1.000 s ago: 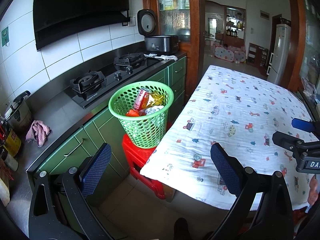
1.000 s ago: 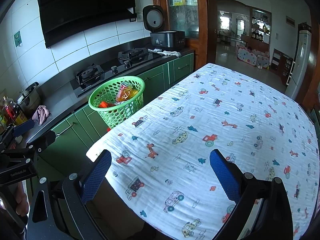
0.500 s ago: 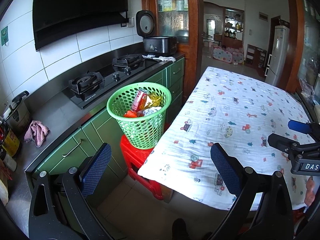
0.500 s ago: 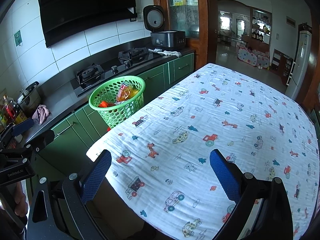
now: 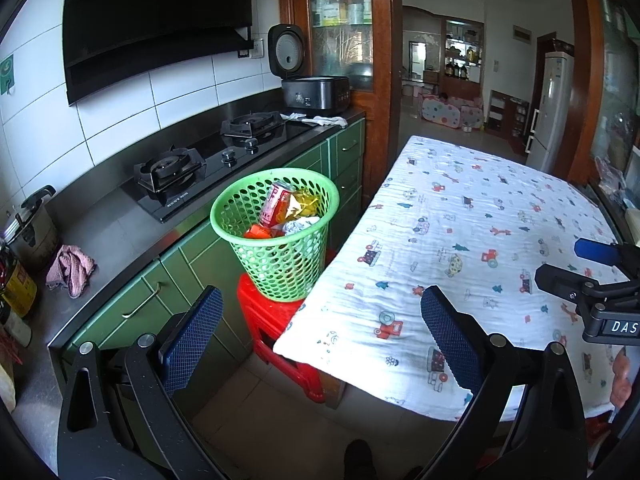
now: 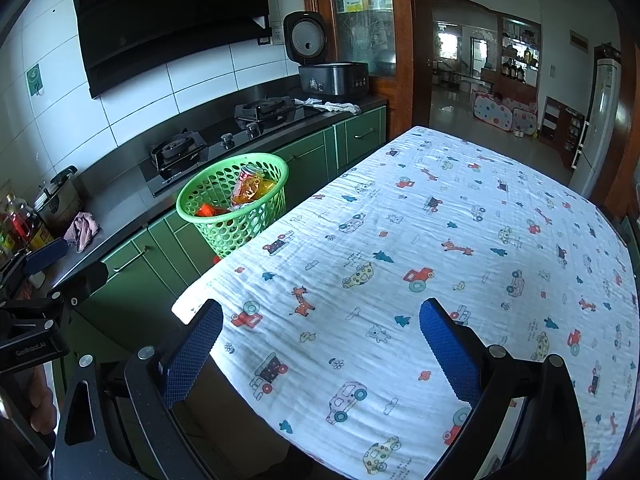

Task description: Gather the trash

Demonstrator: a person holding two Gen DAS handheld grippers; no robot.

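Both grippers are held above the near end of a table (image 6: pixel 500 216) covered by a white cloth printed with little cars, giraffes and trees. The left gripper (image 5: pixel 320 322) has its blue-padded fingers (image 5: pixel 192 332) spread wide apart with nothing between them; it hangs over the near left corner of the table and the floor gap beside the counter. The right gripper (image 6: pixel 320 332) is likewise spread wide and holds nothing, with the cloth showing between its fingers (image 6: pixel 448 344). Each gripper shows at the edge of the other's view: the right one at the far right of the left wrist view, the left one at the far left of the right wrist view. The trash sits in a green basket (image 5: pixel 256 204) with a perforated wall, standing on a red stool (image 5: pixel 276 320) in the gap between the table's left edge and the green cabinets (image 5: pixel 132 300). Inside the basket a red can (image 5: pixel 276 202) leans upright beside a yellow wrapper (image 5: pixel 304 202), with an orange-red packet (image 5: pixel 258 233) and a crumpled white piece (image 5: pixel 300 225) lower down. Behind the basket the dark counter carries a gas stove (image 5: pixel 208 164) with two burners, a rice cooker (image 5: pixel 314 90) with its lid raised at the far end, a white rag (image 5: pixel 326 120) next to it, and a pink rag (image 5: pixel 70 268) near a metal pot (image 5: pixel 30 228) at the left
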